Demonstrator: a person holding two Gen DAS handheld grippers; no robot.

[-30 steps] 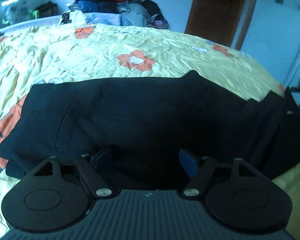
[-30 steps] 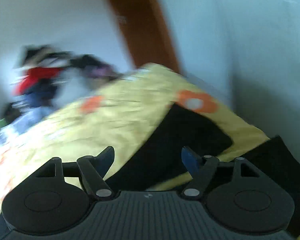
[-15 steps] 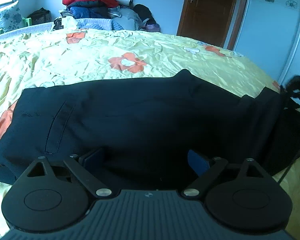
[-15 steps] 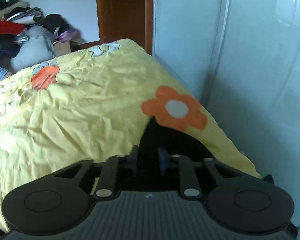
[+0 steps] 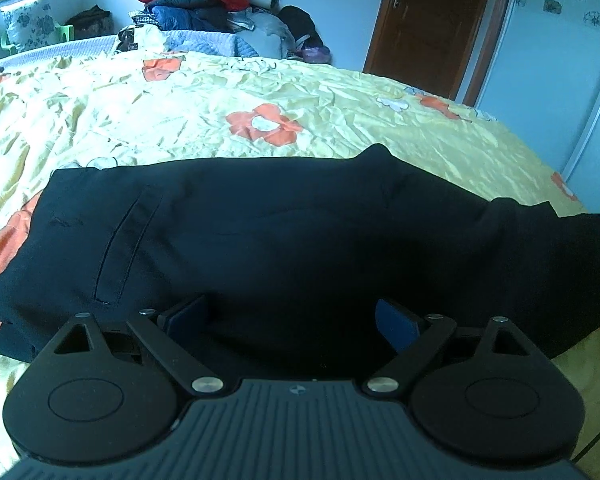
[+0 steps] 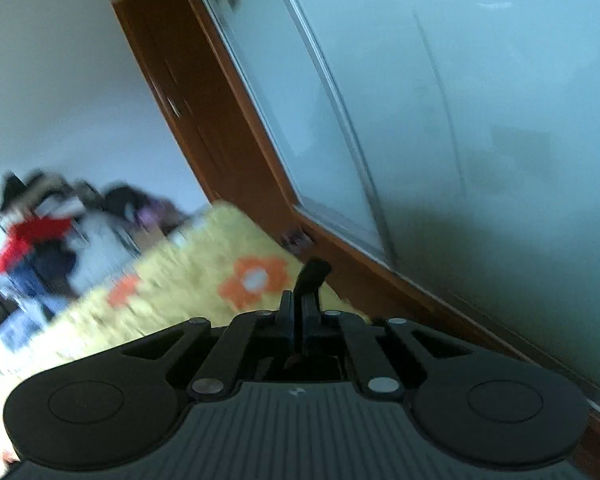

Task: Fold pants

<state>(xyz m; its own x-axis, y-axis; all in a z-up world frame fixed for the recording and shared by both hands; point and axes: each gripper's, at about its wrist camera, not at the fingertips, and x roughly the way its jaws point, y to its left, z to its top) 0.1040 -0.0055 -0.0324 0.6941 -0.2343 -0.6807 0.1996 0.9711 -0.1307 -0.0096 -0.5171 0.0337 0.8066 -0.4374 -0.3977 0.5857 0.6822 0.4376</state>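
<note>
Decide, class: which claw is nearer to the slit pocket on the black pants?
Left. The left claw hangs open over the pants, with the slit pocket just ahead of its fingers. The right claw is shut on a dark cloth end; no pocket shows in its view.

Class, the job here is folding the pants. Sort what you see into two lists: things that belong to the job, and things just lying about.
Belongs to the job:
- black pants
- left gripper, open over them
- right gripper, shut on a strip of black cloth
- flowered bedspread, the work surface

Just lying about:
- pile of clothes
- pillow
- brown door
</note>
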